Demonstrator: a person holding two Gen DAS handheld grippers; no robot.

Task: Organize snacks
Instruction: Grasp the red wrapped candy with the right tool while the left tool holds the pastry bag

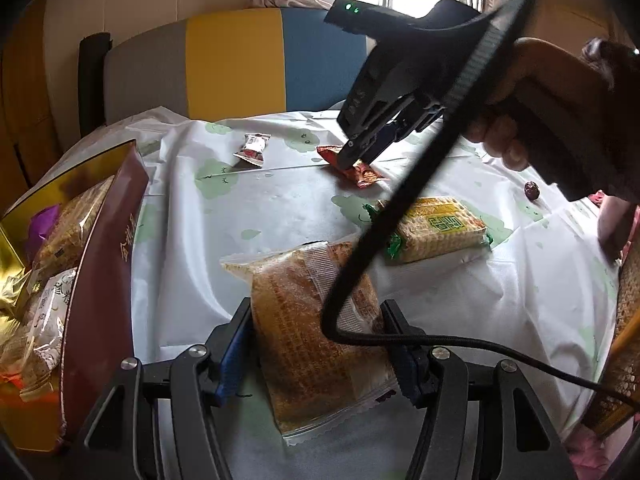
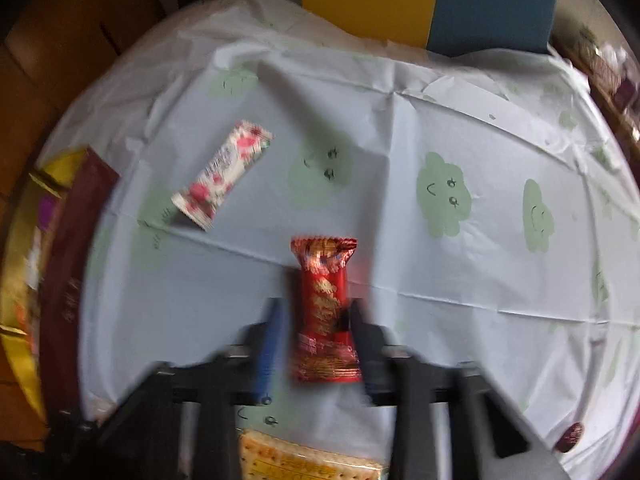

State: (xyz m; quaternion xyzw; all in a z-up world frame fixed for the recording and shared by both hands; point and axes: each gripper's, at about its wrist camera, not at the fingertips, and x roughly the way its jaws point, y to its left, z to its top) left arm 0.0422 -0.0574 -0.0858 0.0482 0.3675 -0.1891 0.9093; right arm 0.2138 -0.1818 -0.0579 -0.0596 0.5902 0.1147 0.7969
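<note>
My left gripper (image 1: 320, 340) is shut on an orange-brown snack packet (image 1: 312, 320), its pads pressing both long sides just above the white tablecloth (image 1: 280, 200). My right gripper (image 2: 318, 340) points steeply down at the cloth with a small red packet (image 2: 324, 300) lying between its fingers. The right finger is at the wrapper and a thin gap shows by the blue left finger (image 2: 272, 344); the picture is blurred. From the left wrist view, the right gripper (image 1: 352, 158) tips onto that red packet (image 1: 366, 174), with a hand on its handle.
A white-and-pink packet (image 2: 224, 172) lies left of the red one. A yellow-green cracker packet (image 1: 436, 228) lies mid-table. A maroon-and-gold box (image 1: 100, 240) holding several snacks stands at the left. A small dark-red round sweet (image 1: 532, 191) sits right, a wicker basket (image 1: 628, 320) beyond. A black cable (image 1: 400, 200) crosses the view.
</note>
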